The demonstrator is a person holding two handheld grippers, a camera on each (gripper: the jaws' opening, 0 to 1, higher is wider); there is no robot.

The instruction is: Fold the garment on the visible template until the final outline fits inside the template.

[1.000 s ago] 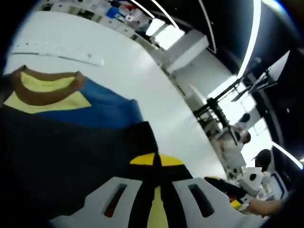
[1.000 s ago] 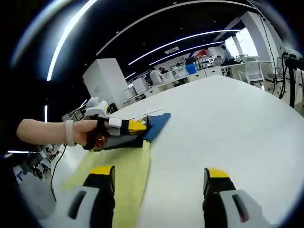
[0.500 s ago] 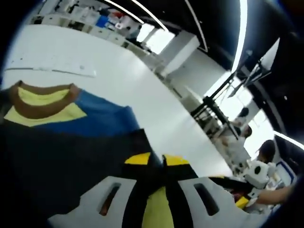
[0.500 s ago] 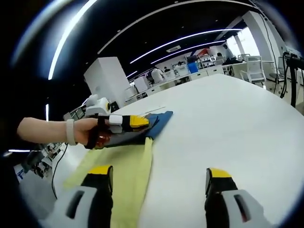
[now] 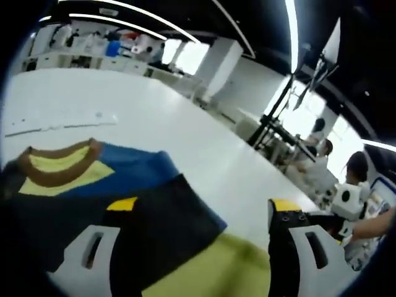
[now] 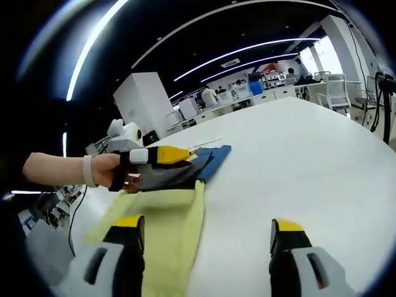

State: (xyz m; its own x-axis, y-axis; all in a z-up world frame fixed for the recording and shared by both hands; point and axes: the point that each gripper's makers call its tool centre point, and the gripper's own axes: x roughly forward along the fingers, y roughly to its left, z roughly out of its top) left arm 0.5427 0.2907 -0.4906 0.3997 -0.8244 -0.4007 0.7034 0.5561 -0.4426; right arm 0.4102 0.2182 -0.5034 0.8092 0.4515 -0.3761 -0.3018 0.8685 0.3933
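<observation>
The garment (image 5: 124, 185) lies flat on the white table (image 5: 185, 130), with blue and black panels, a yellow chest patch and a brown collar (image 5: 55, 170). Its black folded panel (image 5: 167, 229) lies between the jaws of my left gripper (image 5: 204, 207), which stands open just above it. A yellow-green template sheet (image 5: 229, 269) shows under the garment's near edge. In the right gripper view the garment (image 6: 204, 162) is at the far end of the template sheet (image 6: 167, 223), with a hand holding the left gripper (image 6: 164, 154) over it. My right gripper (image 6: 207, 226) is open and holds nothing.
A long white ruler-like strip (image 5: 62, 120) lies on the table beyond the collar. Several people (image 5: 318, 164) and a dark stand (image 5: 278, 124) are past the table's far edge. Wide bare table (image 6: 303, 154) spreads to the right of the garment.
My left gripper was shut on the black fold of the garment; it has now opened and the fold lies flat. The right gripper stays open and almost still.
</observation>
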